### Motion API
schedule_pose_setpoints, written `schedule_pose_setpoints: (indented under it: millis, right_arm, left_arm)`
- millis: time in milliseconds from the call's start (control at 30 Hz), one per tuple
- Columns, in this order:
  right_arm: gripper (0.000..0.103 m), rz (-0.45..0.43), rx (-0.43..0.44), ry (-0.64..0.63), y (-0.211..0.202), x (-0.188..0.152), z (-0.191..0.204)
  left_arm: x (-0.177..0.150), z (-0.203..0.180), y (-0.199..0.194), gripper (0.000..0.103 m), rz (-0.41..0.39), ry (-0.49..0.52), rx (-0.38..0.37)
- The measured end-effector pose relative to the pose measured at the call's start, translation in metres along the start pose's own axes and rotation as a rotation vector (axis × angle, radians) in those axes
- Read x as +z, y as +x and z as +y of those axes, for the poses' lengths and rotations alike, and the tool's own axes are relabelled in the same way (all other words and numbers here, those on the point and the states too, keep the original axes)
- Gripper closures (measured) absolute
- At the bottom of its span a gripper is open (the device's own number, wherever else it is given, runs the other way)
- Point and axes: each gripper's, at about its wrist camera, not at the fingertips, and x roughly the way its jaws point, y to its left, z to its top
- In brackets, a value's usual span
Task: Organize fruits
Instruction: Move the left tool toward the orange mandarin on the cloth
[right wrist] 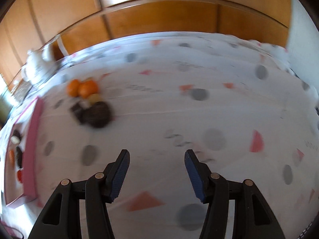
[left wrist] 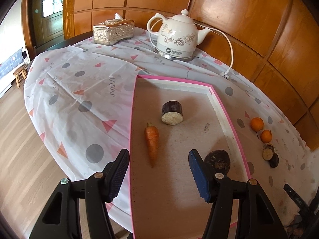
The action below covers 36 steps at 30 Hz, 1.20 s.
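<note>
A pink-rimmed tray [left wrist: 235, 123] lies on the patterned tablecloth and holds a carrot [left wrist: 152, 141], a dark cut cylinder with a pale face [left wrist: 172, 112] and a dark round piece [left wrist: 218, 160]. My left gripper [left wrist: 158, 172] hangs open over the tray's near end, nothing between its fingers. Two oranges [left wrist: 261, 129] and dark sliced pieces [left wrist: 270, 155] sit on the cloth right of the tray. In the blurred right wrist view my right gripper [right wrist: 157, 174] is open and empty above bare cloth. The oranges [right wrist: 82, 88] and dark pieces [right wrist: 95, 113] lie ahead to its left, the tray [right wrist: 31, 139] at far left.
A white floral kettle [left wrist: 176, 37] with cord and plug [left wrist: 226, 73] stands at the table's back. A silver tissue box [left wrist: 113, 31] sits back left. Wood panelling runs behind the table. The floor and a small stool [left wrist: 20, 74] show at left.
</note>
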Motion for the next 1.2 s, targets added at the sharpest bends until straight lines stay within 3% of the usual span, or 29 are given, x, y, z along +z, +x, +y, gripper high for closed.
schedule_pose_setpoints:
  millis: [300, 567, 867, 1000, 1100, 1200]
  right_arm:
    - [0.045, -0.048, -0.190, 0.154, -0.001, 0.006, -0.068]
    - [0.045, -0.085, -0.303, 0.211, 0.004, 0.004, -0.094]
    - [0.035, -0.102, -0.307, 0.249, 0.010, 0.008, -0.104]
    - [0.035, -0.112, -0.295, 0.284, 0.007, 0.008, -0.108]
    - [0.035, -0.123, -0.332, 0.383, 0.002, 0.006, -0.125]
    - [0.035, -0.120, -0.340, 0.368, 0.003, 0.006, -0.125]
  left_arm:
    - [0.008, -0.036, 0.005, 0.041, 0.007, 0.081, -0.050]
    - [0.021, -0.079, 0.010, 0.041, 0.012, 0.179, -0.116]
    - [0.031, -0.132, 0.034, 0.041, 0.053, 0.270, -0.170]
    - [0.040, -0.153, 0.049, 0.041, 0.077, 0.280, -0.192]
    - [0.045, -0.170, 0.061, 0.041, 0.081, 0.303, -0.198]
    - [0.049, -0.190, 0.076, 0.041, 0.098, 0.325, -0.208]
